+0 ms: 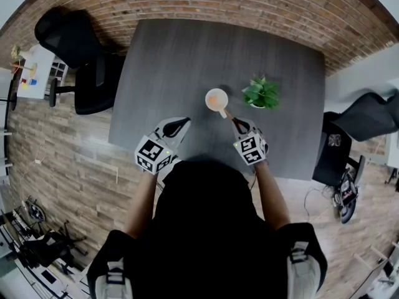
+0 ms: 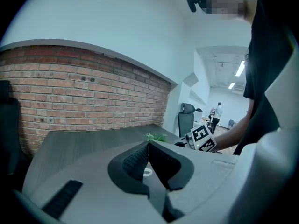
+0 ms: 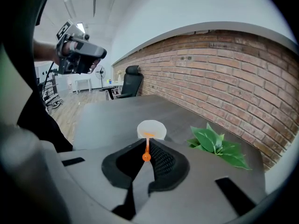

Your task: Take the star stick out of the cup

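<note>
Cup [image 1: 216, 98] stands on table [image 1: 187, 55], plant [image 1: 261, 93] just right, seemingly apart.

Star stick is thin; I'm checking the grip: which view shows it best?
The right gripper view: the star stick runs from the cup into the closed jaws of the right gripper. The head view shows only a sliver; the left gripper view shows none.

Both arms forward — left tongs [image 1: 182, 124] tips together; right tongs [image 1: 236, 123] clamped, angled down.
</note>
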A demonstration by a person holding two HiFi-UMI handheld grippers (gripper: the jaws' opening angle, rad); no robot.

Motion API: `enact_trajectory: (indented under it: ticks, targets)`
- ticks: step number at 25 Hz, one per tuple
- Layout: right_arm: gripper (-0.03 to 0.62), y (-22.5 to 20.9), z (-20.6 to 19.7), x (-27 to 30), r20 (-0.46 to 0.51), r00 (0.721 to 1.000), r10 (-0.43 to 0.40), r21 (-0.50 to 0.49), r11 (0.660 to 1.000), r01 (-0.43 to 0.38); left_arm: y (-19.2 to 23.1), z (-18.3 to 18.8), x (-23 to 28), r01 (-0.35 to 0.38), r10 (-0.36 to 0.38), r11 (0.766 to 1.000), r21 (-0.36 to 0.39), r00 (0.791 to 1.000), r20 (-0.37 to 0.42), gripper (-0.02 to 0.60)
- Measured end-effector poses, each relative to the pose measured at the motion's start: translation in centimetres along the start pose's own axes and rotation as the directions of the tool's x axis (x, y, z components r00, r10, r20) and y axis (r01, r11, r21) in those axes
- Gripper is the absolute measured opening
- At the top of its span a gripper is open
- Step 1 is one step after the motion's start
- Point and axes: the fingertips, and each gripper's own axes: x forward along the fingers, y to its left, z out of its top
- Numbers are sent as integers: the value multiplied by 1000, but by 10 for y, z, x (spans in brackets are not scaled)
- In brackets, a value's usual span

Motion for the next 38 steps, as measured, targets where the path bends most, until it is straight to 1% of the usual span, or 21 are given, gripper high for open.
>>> enact_trajectory:
  ticks: [25,32,36,38]
  targets:
    - [15,-1,0,-36,70,996,62,-52,997,-58,-41,-10,-2,-64,65,997,-45,997,31,3]
    - [15,-1,8,-49,101,993,67,-75,995,-60,-52,-13,-1,-75,77,996,-53,996,37,3]
    - [15,-3,11,-60,93,994,55,-65,997,-49,-59,-17,2,-77,79,995,-58,996,40,3]
    - [15,-4,16,-66,107,993,55,-73,996,-47,-61,-17,4,-77,80,995,-63,996,43,3]
